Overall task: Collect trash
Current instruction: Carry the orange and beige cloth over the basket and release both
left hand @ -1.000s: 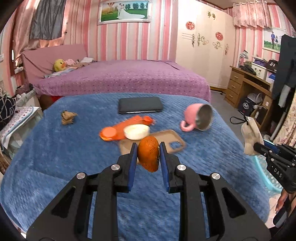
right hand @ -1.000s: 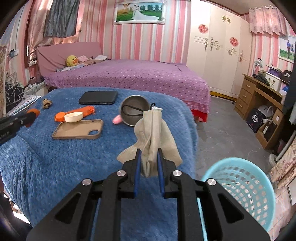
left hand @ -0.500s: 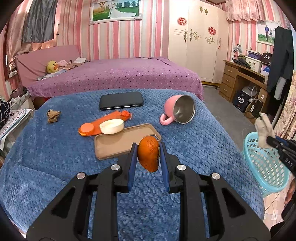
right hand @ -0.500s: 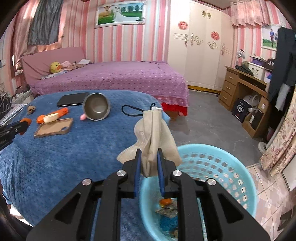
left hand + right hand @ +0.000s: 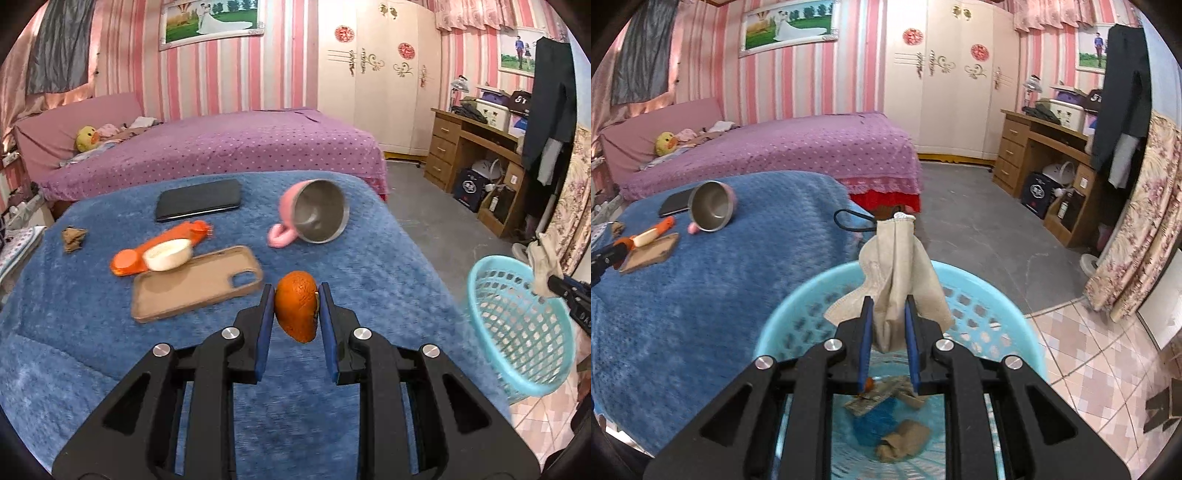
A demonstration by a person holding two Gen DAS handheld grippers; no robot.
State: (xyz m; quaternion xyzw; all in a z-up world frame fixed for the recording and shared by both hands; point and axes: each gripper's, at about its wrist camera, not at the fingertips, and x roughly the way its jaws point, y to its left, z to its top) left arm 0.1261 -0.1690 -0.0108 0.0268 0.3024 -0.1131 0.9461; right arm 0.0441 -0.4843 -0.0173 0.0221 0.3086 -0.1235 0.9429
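Observation:
My left gripper (image 5: 296,306) is shut on an orange peel (image 5: 297,309) and holds it above the blue blanket (image 5: 110,325) near its right side. My right gripper (image 5: 889,314) is shut on a beige tissue (image 5: 894,273) and holds it over the light blue trash basket (image 5: 1008,314), which has scraps of paper and peel (image 5: 903,439) at its bottom. The basket (image 5: 517,328) and the tissue (image 5: 543,262) also show at the right of the left wrist view. A crumpled brown scrap (image 5: 74,238) lies at the blanket's far left.
On the blanket lie a tan phone case (image 5: 195,284), an orange tool with a white lid (image 5: 162,251), a black phone (image 5: 199,199) and a tipped pink mug (image 5: 314,218). A purple bed (image 5: 221,144) stands behind. A wooden desk (image 5: 1045,158) stands at the right.
My right gripper has carried the tissue from above the blanket to over the basket. My left gripper has moved right with the orange peel, toward the blanket's right side.

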